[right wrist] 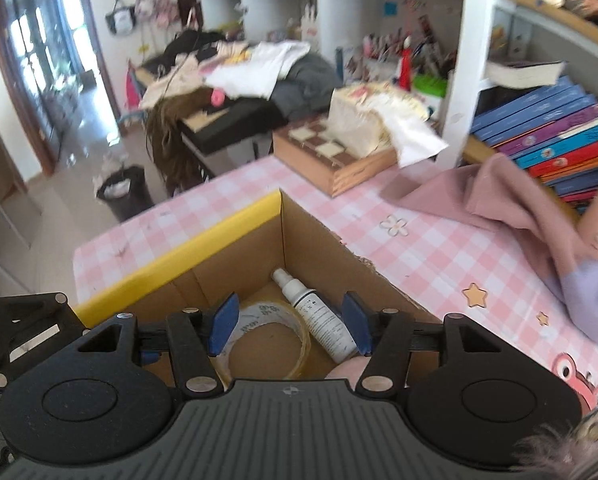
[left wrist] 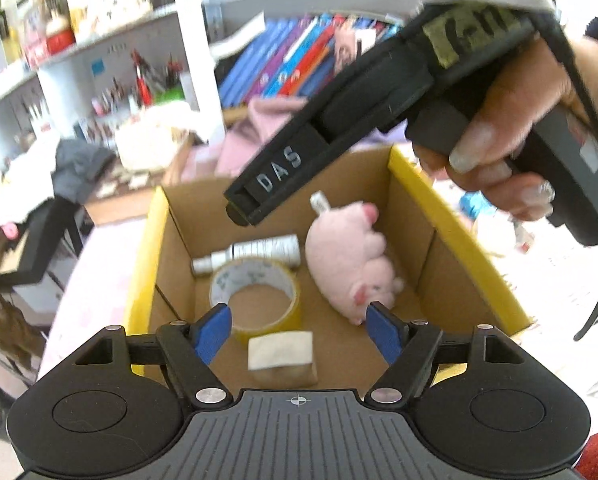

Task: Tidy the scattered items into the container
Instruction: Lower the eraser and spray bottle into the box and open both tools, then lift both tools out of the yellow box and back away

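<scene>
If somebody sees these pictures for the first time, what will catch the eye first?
Probably the pink plush pig, lying on its side at the right of the yellow-edged cardboard box. Next to it lie a tape roll and a white spray bottle, with both open, empty tongs over the box.

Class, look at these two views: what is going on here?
A person holds a claw in each hand above an open cardboard box with yellow edges on a pink checked tablecloth. The left claw and right claw are both open and hold nothing. Already inside the box lie a pink plush pig, a white spray bottle, a roll of clear tape and a small beige block.
</scene>
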`<state>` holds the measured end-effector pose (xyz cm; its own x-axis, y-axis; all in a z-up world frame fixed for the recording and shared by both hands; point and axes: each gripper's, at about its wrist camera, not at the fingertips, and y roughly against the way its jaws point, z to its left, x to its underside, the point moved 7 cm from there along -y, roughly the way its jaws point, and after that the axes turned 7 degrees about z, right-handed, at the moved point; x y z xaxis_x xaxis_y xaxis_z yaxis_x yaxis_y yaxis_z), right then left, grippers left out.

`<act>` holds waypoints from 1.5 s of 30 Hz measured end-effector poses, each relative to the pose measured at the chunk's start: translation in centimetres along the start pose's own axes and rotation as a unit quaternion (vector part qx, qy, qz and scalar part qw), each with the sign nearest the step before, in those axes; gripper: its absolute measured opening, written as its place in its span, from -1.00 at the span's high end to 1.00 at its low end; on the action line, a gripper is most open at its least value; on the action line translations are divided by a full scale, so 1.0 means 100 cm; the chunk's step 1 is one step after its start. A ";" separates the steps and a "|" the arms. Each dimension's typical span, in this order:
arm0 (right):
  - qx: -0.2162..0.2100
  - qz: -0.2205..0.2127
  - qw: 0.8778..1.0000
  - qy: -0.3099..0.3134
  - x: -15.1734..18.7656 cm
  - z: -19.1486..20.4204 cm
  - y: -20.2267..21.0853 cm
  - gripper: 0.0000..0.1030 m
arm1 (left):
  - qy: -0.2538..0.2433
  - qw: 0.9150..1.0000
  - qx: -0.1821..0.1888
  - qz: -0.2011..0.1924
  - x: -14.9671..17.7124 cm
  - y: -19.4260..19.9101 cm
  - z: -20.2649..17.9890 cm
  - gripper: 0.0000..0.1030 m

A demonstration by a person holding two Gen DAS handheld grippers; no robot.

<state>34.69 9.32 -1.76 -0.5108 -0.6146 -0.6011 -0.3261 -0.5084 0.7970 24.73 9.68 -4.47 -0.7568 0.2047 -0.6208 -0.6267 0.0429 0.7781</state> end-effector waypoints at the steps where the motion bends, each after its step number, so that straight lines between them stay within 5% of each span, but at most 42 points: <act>1: 0.002 -0.006 1.000 -0.002 0.002 0.003 0.006 -0.08 | -0.001 1.000 -0.002 -0.008 -0.001 0.005 -0.001 -0.49; 12: 0.028 -0.078 0.996 -0.019 0.024 0.038 0.074 -0.08 | 0.004 0.997 -0.019 -0.075 0.011 0.066 -0.007 -0.58; 23: 0.116 -0.144 0.980 -0.072 0.075 0.051 0.144 -0.08 | 0.033 0.990 -0.036 -0.129 0.043 0.125 -0.010 -0.63; 33: 0.167 -0.167 0.968 -0.085 0.143 0.081 0.188 -0.17 | 0.056 0.988 -0.041 -0.139 0.080 0.149 -0.020 -0.74; 45: 0.220 -0.170 0.952 -0.131 0.218 0.102 0.192 -0.17 | 0.054 0.986 -0.065 -0.143 0.117 0.156 -0.036 -0.74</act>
<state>9.13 -7.71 1.02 -0.4784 -0.2589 -0.8391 -0.7801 -0.3135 0.5414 5.42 9.18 0.10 -0.5570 0.0977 -0.8248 -0.8303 -0.0434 0.5556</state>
